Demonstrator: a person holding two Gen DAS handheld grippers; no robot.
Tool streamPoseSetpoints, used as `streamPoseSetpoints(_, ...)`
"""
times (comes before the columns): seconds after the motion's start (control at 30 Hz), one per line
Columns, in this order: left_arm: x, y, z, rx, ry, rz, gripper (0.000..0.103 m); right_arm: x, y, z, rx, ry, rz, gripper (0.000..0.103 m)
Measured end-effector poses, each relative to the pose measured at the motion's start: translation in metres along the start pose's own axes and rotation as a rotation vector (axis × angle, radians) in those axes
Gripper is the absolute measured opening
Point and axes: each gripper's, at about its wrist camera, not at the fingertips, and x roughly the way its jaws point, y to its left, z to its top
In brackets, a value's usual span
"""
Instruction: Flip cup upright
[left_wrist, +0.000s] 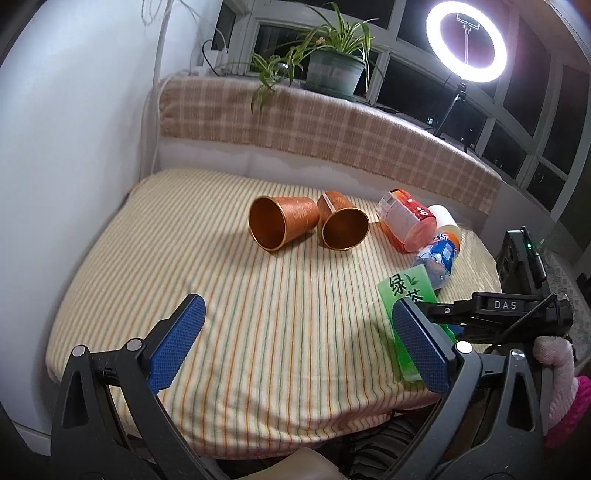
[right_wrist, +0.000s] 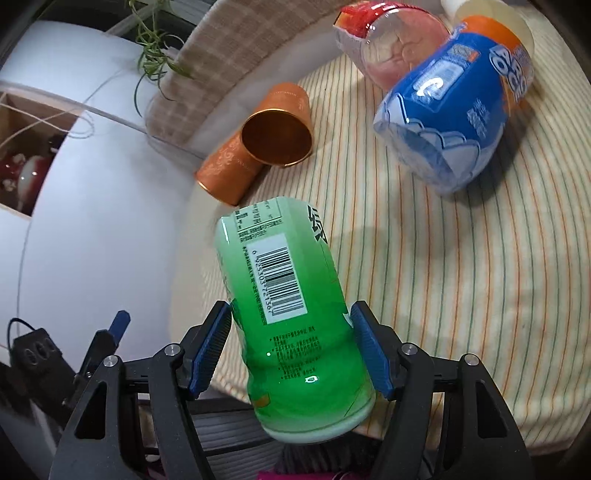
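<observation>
While both grippers sit at the near edge of the striped sheet (left_wrist: 258, 314), the scene runs left to right like this:

Left gripper (left_wrist: 299, 332): fingers spread wide apart, nothing between the blue pads, hanging over the near part of the sheet.

Left copper cup (left_wrist: 282, 223): lying on its side in the middle of the sheet, mouth facing the camera and slightly left.

Right copper cup (left_wrist: 343, 225): also on its side, just beside the first, mouth toward the camera; the two seem to touch near their bases.

Red-labelled cup (left_wrist: 404, 221): clear, lying tipped over, right of the copper pair.

Blue-labelled cup (left_wrist: 439, 254): clear, on its side, against the red one.

Green cup (right_wrist: 291, 314): tilted, pinched at its sides near the base, at the sheet's near right edge.

Right gripper (right_wrist: 290, 350): fingers clamped on the green cup, pads pressing both sides.

Ring light (left_wrist: 466, 41): lit, far right by the window.
</observation>
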Motion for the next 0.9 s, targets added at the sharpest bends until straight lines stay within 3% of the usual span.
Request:
streamPoseSetpoints(0.33, 0.024, -0.001, 0.000, -0.090, 0.101, -0.090, 0.103, -0.004, 0.004, 0.008, -0.135, -0.041, -0.097, 0.071)
streamPoseSetpoints(0.53, 0.052, -0.010, 0.004, -0.205, 0.212, -0.226, 0.103, -0.038, 0.008, -0.003, -0.267, -0.112, -0.151, 0.071)
streamPoseSetpoints(0.7, 0.094, -0.022, 0.006, -0.334, 0.371, -0.355, 0.103, -0.076, -0.001, -0.023, -0.310, -0.185, -0.206, 0.071)
streamPoseSetpoints(0.9, 0.129, -0.029, 0.000, -0.413, 0.471, -0.350, 0.101, -0.104, -0.016, -0.037, -0.291, -0.252, -0.247, 0.071)
